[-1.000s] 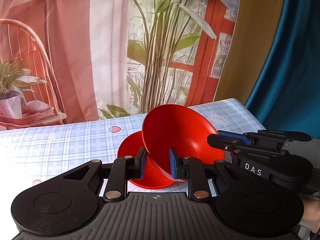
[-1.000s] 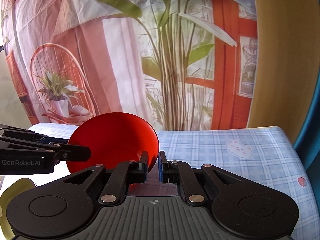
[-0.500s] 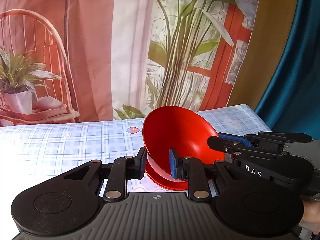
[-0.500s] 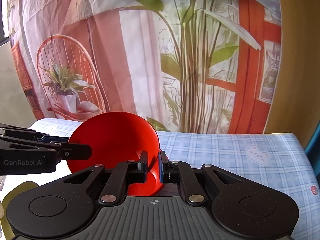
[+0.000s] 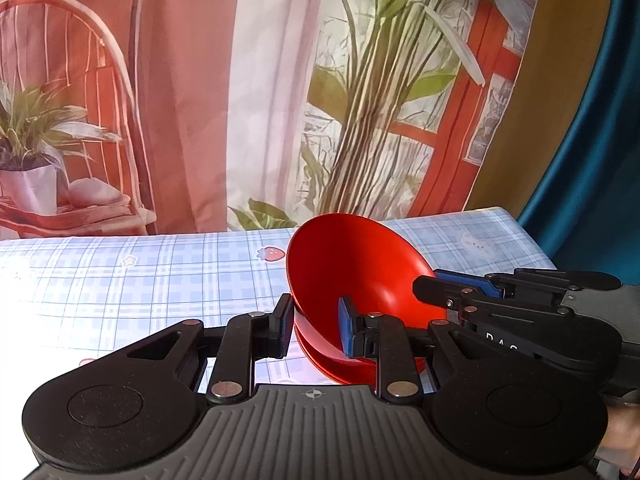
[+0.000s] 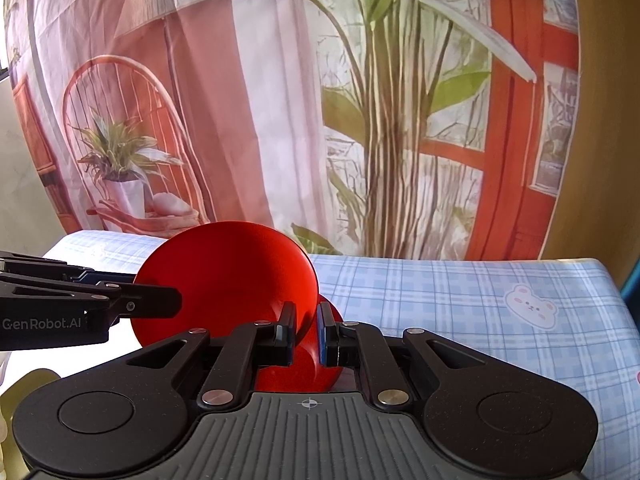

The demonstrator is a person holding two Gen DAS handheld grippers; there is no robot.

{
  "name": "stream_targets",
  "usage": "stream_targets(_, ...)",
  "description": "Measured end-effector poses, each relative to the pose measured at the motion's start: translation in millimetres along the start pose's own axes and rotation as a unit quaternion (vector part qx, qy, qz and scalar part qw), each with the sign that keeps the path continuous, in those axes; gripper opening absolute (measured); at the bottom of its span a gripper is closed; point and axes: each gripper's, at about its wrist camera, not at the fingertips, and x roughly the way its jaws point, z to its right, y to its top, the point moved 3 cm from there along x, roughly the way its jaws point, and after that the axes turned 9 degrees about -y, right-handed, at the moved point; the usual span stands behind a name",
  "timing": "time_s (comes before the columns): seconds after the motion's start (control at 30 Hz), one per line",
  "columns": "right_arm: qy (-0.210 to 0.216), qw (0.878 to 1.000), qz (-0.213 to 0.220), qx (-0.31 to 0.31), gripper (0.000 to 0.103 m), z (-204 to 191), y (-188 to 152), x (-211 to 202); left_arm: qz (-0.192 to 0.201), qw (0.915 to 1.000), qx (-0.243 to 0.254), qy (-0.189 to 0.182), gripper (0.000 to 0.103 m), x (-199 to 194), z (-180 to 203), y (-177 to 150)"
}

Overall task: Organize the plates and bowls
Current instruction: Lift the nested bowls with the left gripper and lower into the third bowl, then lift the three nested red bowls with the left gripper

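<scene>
Both grippers pinch the same tilted red bowl (image 5: 360, 276): the left gripper (image 5: 316, 328) spans its near rim, the right gripper (image 6: 307, 330) clamps the opposite rim. Glossy and plain, it leans over another red bowl (image 5: 352, 368) on the checked tablecloth (image 5: 160, 280), towards the right edge.

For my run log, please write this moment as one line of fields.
step: stacking bowls | left gripper: shut on upper red bowl rim | right gripper: shut on same bowl | bowl: tilted over lower red bowl | surface: checked tablecloth

Bright daylight, blown-out glare at left, fisheye-bent edges, sharp focus.
</scene>
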Motion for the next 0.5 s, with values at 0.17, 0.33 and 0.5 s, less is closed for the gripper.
stream_targets(0.17, -0.006, 1.000, -0.010, 0.002, 0.009, 7.6, -6.0, 8.2, -0.011, 0.9999, 0.005, -0.006, 0.025, 11.0, 2.8, -4.9)
stream_targets(0.33, -0.005, 1.000, -0.013, 0.001, 0.009, 10.4, -9.2, 12.5, -0.021, 0.9998, 0.007, -0.003, 0.025, 18.3, 2.2, -7.5)
stream_targets(0.5, -0.008, 1.000, -0.013, -0.001, 0.009, 10.1, -12.3, 14.8, -0.026, 0.9996, 0.009, -0.003, 0.026, 21.5, 2.2, -9.0)
